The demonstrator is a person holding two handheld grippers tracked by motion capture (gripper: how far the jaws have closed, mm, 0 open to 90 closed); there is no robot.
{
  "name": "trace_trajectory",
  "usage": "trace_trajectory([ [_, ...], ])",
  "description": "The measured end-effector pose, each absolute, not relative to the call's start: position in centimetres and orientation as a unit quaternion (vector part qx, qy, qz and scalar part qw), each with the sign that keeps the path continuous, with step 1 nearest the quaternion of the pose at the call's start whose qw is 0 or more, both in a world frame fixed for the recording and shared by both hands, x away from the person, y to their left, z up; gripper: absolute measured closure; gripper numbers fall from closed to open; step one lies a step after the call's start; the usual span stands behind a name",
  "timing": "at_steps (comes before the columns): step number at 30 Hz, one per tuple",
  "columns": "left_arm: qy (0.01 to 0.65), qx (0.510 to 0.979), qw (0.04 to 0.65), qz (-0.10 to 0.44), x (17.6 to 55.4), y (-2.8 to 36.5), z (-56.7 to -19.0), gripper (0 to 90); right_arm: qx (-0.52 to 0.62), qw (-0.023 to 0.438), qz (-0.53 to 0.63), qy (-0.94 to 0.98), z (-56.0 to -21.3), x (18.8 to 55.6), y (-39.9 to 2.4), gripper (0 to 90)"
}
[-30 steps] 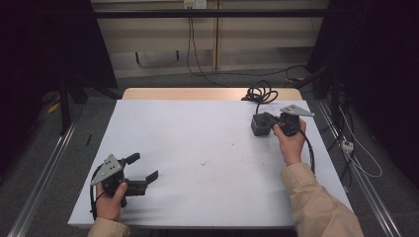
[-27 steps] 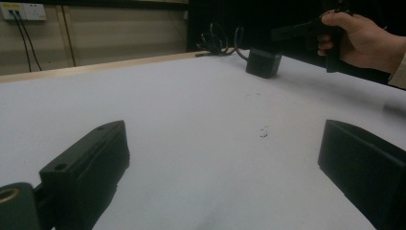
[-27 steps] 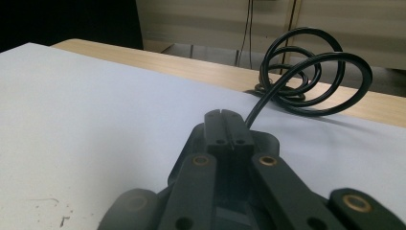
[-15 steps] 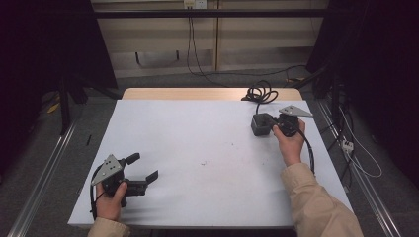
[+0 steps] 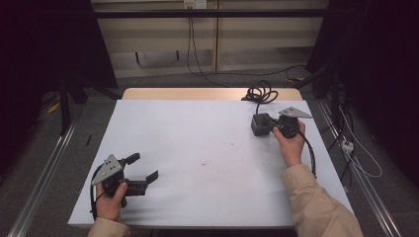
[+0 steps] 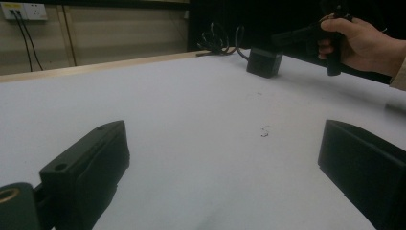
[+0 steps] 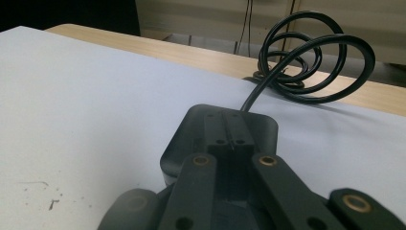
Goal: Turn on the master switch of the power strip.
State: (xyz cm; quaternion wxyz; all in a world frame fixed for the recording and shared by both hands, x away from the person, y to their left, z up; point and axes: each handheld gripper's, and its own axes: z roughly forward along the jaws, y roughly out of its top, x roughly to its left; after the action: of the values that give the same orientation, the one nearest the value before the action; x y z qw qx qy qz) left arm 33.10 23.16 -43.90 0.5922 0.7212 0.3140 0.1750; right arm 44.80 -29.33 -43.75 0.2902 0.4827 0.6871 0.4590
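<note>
The black box (image 5: 260,124) with its coiled cord (image 5: 260,92) is seen at the far right of the worktop (image 5: 207,143), directly ahead of the right tool (image 5: 274,127), whose jaws are held together above it; the left tool (image 5: 143,168), jaws apart, is held well away

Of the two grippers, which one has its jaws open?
The left gripper, at the near left of the white table: its jaws stand wide apart over bare surface. The right gripper has its jaws together, above the black box.
</note>
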Motion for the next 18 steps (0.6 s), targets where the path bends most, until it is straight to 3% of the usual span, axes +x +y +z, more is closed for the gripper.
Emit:
trace_trajectory([
  [18,0.313,0.722,0.591,0.176,33.09,23.29,-43.91,3.2,0.472,0.295,0.457,0.694,-43.97,44.81,-29.33,90.0],
])
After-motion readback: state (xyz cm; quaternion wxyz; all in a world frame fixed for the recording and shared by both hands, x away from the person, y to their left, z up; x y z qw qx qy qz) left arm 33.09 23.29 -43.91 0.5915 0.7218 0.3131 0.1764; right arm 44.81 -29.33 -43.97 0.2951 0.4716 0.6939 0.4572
